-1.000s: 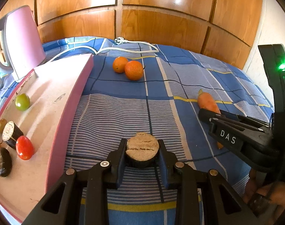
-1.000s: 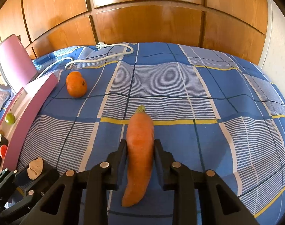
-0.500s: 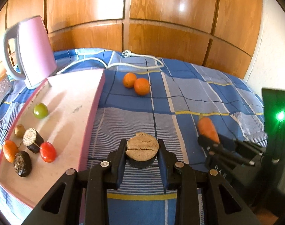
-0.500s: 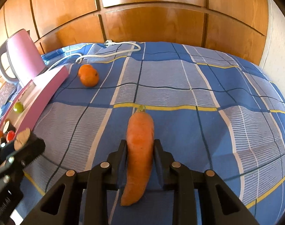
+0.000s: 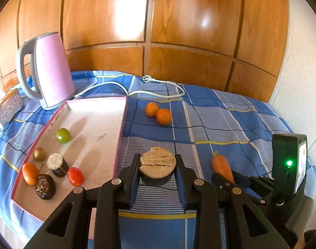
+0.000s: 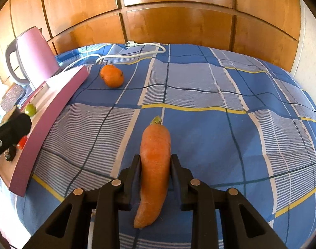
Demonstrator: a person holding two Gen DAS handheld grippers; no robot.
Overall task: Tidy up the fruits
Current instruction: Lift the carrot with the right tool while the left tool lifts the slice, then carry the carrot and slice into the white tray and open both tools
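Note:
My left gripper (image 5: 158, 167) is shut on a dark round slice with a pale cracked cut face (image 5: 158, 161), held above the blue checked cloth just right of the pink tray (image 5: 95, 124). On the tray lie a green fruit (image 5: 63, 135), a red one (image 5: 75, 176), an orange one (image 5: 30, 173), a small brown one (image 5: 39, 153) and two dark stubs (image 5: 57, 164). My right gripper (image 6: 155, 166) is shut on an orange carrot (image 6: 154, 161), stem end pointing away; it also shows at the right in the left wrist view, carrot (image 5: 221, 165). Two oranges (image 5: 159, 113) lie farther back on the cloth.
A pink kettle (image 5: 47, 70) stands behind the tray, its white cord and plug (image 5: 147, 78) trailing across the cloth. A glittery box (image 5: 9, 105) sits at the far left. Wooden panels close off the back; a white wall is at the right.
The left gripper has risen with the slice, so the tray, kettle and oranges sit lower and smaller in view. The right gripper with the carrot has shifted sideways across the cloth.

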